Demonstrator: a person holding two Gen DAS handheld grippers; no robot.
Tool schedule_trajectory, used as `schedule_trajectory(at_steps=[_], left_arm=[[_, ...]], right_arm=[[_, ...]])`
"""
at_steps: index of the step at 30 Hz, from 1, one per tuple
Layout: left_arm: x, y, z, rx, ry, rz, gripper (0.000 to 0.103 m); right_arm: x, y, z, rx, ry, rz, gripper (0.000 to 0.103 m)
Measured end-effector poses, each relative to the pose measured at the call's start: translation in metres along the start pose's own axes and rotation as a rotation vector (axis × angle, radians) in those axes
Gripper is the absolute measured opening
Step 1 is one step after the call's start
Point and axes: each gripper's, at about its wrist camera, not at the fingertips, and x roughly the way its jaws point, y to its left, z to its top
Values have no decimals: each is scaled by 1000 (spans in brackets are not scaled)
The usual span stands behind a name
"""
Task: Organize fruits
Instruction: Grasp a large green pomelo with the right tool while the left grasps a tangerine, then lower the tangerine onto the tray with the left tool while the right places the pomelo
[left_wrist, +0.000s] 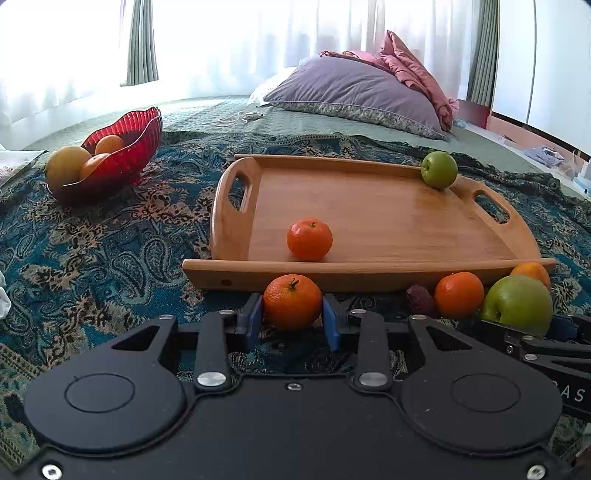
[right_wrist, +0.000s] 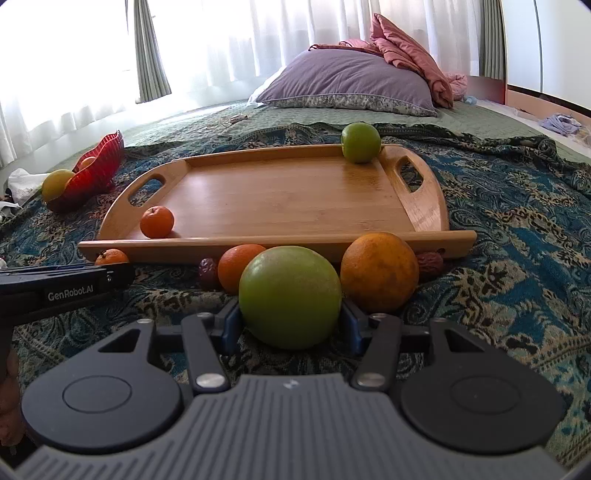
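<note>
My left gripper (left_wrist: 292, 319) is shut on a mandarin (left_wrist: 292, 302) that rests on the patterned blanket just in front of the wooden tray (left_wrist: 369, 275). My right gripper (right_wrist: 290, 326) is shut on a green apple (right_wrist: 290, 297), also on the blanket before the tray (right_wrist: 258, 247). The tray holds a mandarin (left_wrist: 309, 239) near its front edge and a green apple (left_wrist: 439, 170) in its far right corner. Loose beside the held apple lie a mandarin (right_wrist: 236, 267), an orange (right_wrist: 379, 271) and two dark red dates (right_wrist: 207, 272).
A red glass bowl (left_wrist: 125, 155) with oranges sits at the far left on the blanket, with a yellow fruit (left_wrist: 66, 166) at its near left edge. A purple pillow (left_wrist: 354, 92) and a pink quilt lie at the back of the bed. White paper lies at the left edge.
</note>
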Motion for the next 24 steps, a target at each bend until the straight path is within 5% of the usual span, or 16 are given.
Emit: schedule_trajectory(at_steps=[10, 24], left_arm=[[-8, -3, 30, 6, -61, -12, 33], [25, 6, 70, -40, -40, -17, 33]], right_arm=[[-19, -3, 21, 2, -78, 24, 56], [-6, -29, 63, 74, -122, 14, 56]])
